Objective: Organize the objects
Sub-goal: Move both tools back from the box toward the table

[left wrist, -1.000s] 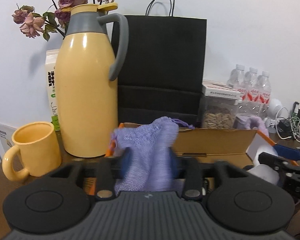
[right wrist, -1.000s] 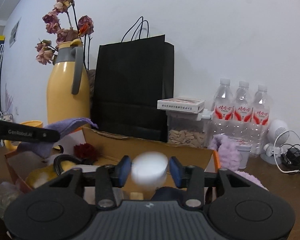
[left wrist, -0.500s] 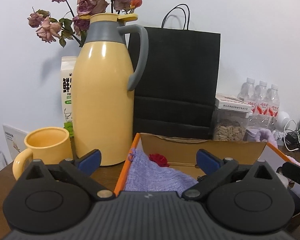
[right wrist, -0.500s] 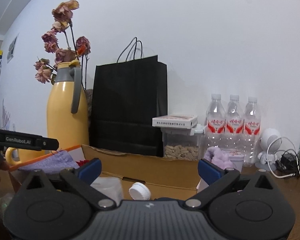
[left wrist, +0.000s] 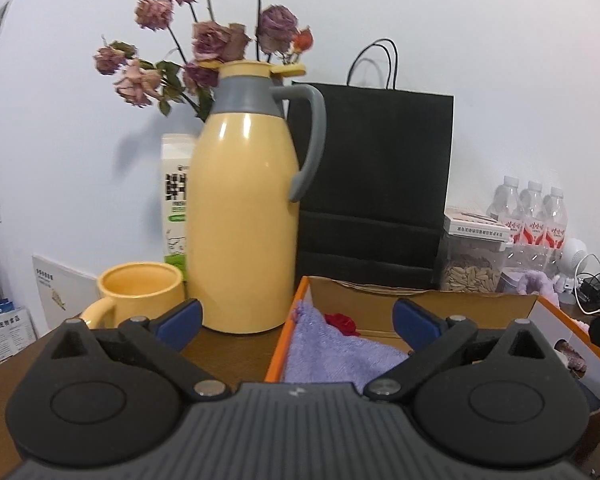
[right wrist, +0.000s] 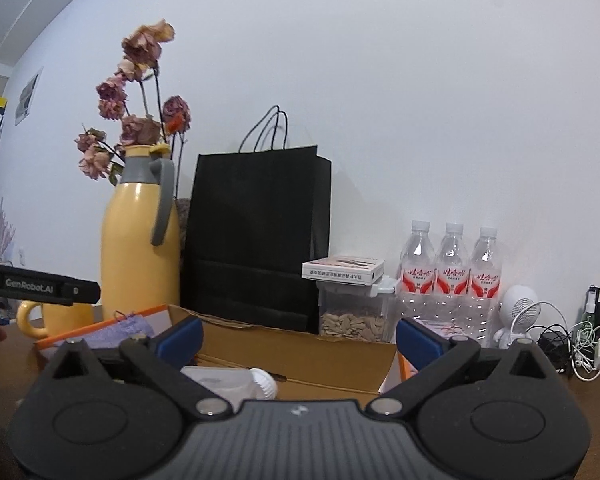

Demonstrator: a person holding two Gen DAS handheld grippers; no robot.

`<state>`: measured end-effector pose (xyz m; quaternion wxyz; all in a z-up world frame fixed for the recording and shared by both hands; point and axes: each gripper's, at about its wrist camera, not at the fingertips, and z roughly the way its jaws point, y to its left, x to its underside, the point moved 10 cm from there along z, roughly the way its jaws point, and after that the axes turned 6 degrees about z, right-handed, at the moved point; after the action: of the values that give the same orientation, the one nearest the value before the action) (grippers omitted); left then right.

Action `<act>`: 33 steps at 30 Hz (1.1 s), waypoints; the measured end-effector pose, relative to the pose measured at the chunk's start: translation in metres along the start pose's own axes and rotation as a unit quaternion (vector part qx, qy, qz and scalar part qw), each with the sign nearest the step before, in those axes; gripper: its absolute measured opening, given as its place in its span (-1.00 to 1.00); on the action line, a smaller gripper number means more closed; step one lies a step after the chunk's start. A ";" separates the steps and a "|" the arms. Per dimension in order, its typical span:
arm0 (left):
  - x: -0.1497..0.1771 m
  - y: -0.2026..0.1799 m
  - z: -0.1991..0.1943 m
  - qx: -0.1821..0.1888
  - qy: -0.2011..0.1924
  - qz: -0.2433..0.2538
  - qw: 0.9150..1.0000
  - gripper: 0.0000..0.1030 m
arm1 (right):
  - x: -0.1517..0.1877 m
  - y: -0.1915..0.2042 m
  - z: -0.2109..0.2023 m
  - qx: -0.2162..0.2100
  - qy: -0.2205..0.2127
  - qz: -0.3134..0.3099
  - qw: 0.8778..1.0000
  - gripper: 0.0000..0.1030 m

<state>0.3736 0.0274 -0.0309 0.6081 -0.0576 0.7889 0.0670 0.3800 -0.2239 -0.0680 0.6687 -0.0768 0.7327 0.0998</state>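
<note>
On the counter (left wrist: pixel 236 352), from left to right: a yellow mug (left wrist: pixel 140 292), a tall yellow jug (left wrist: pixel 244 224), then the cardboard box (left wrist: pixel 416 300). The purple cloth (left wrist: pixel 336 352) and white bottle (right wrist: pixel 236 384) lie inside, put away. Left claw (left wrist: pixel 296 320) and right claw (right wrist: pixel 298 334) are both wide apart and empty, so each has let go.

Background: yellow thermos (left wrist: pixel 244 220) with dried roses (left wrist: pixel 204 40) behind, black paper bag (left wrist: pixel 374 184), three water bottles (right wrist: pixel 452 276), seed jar (right wrist: pixel 354 312).
</note>
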 end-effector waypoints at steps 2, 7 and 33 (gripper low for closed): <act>0.001 0.003 -0.010 -0.001 -0.001 -0.003 1.000 1.00 | 0.000 0.004 -0.012 0.001 0.002 0.000 1.000 1.00; 0.009 0.010 -0.038 -0.005 0.000 0.005 1.000 1.00 | 0.009 0.009 -0.037 0.019 0.025 -0.009 0.999 1.00; 0.076 0.026 -0.070 0.039 0.144 0.006 0.989 1.00 | 0.103 -0.002 -0.060 0.115 0.245 0.024 0.962 1.00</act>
<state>0.2829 0.0399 -0.0854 0.4891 -0.0383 0.8708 0.0311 0.3126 -0.2386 -0.1650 0.4707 -0.0040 0.8822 0.0091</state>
